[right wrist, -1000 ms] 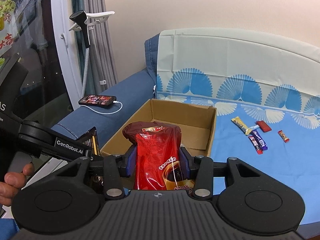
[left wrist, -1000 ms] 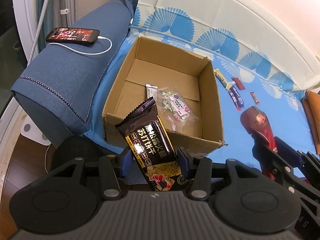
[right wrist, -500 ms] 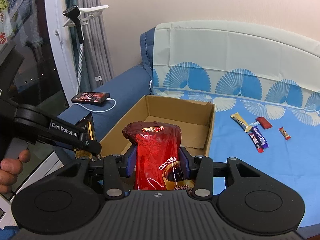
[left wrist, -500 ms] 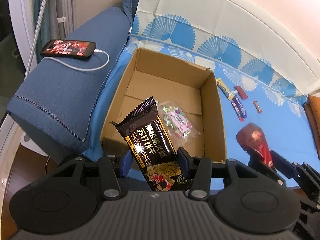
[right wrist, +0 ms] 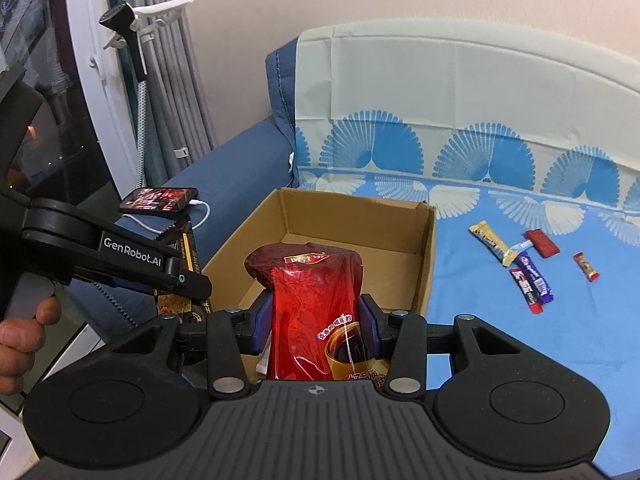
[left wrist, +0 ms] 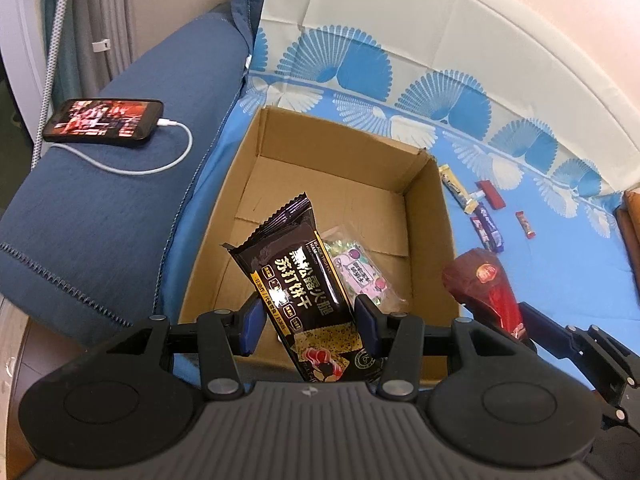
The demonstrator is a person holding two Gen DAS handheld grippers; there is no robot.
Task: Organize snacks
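Snacks are partly sorted, judging by where they lie around the cardboard box (left wrist: 430, 216), which stands on the blue patterned sofa cover (left wrist: 560, 272) and serves as the landmark here. Inside the box, on its floor, lies one clear bag of wrapped candies (left wrist: 360, 272). Two larger packs hang at the box's near rim. The left gripper (left wrist: 308, 326) is clamped on a black soda-cracker pack (left wrist: 296, 268), held over the near part of the opening. The right gripper (right wrist: 316, 330) is clamped on a red drink-mix pouch (right wrist: 316, 300), at the box's near right corner in the left wrist view. Still to collect, well to the right of the box on the cover, are a yellow bar (right wrist: 490, 242), a purple bar (right wrist: 532, 280), a red flat wrapper (right wrist: 541, 243) and a small red candy (right wrist: 586, 267). A charging phone (left wrist: 104, 120) rests on the sofa armrest to the left of the box. So I judge the task roughly midway: one item placed, two in hand, four small ones left.

Against the frames from a second ago, both grips are unchanged, but the left gripper's cracker pack has come forward over the box opening, and a silver wrapper seen on the box floor then is now hidden behind the pack.
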